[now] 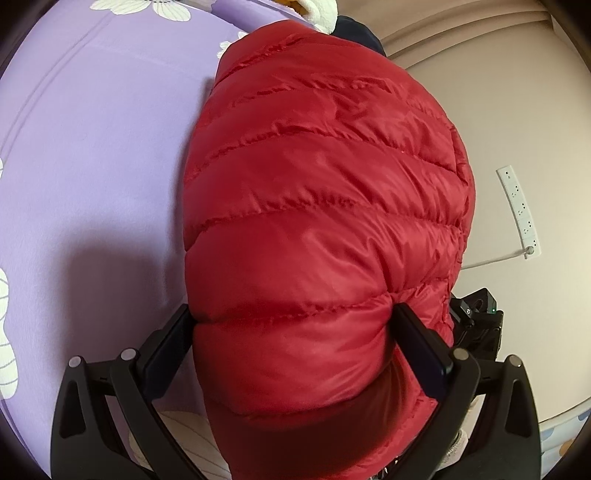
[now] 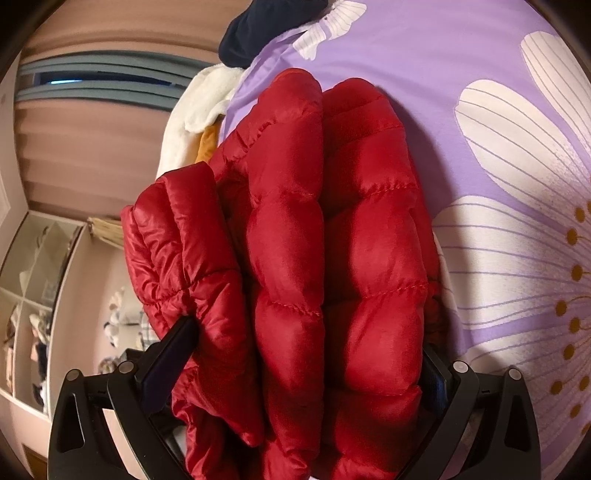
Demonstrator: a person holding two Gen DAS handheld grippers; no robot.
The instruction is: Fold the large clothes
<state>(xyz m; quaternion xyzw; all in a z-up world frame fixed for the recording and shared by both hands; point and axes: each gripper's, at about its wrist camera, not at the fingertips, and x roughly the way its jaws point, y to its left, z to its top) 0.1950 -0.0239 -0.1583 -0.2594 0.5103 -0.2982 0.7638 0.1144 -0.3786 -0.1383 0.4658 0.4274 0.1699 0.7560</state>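
While both tools pinch red puffer jacket (image 1: 314,221) over bed (image 1: 92,147) | left tool (image 1: 293,343), right tool (image 2: 306,354) | risk: slick bulk slips, fold springs apart

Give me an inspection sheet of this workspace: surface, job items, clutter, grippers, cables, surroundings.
Surface: purple floral bedsheet.
Job's things: red puffer jacket, bunched in thick folds, held between both grippers.
Clutter: white fleece garment, dark navy garment and an orange fabric piece at the bed's edge.
Grippers: left gripper and right gripper each clamp the jacket.
Cables: white power strip with a cord on the floor.
Surroundings: pleated curtain, shelf unit.
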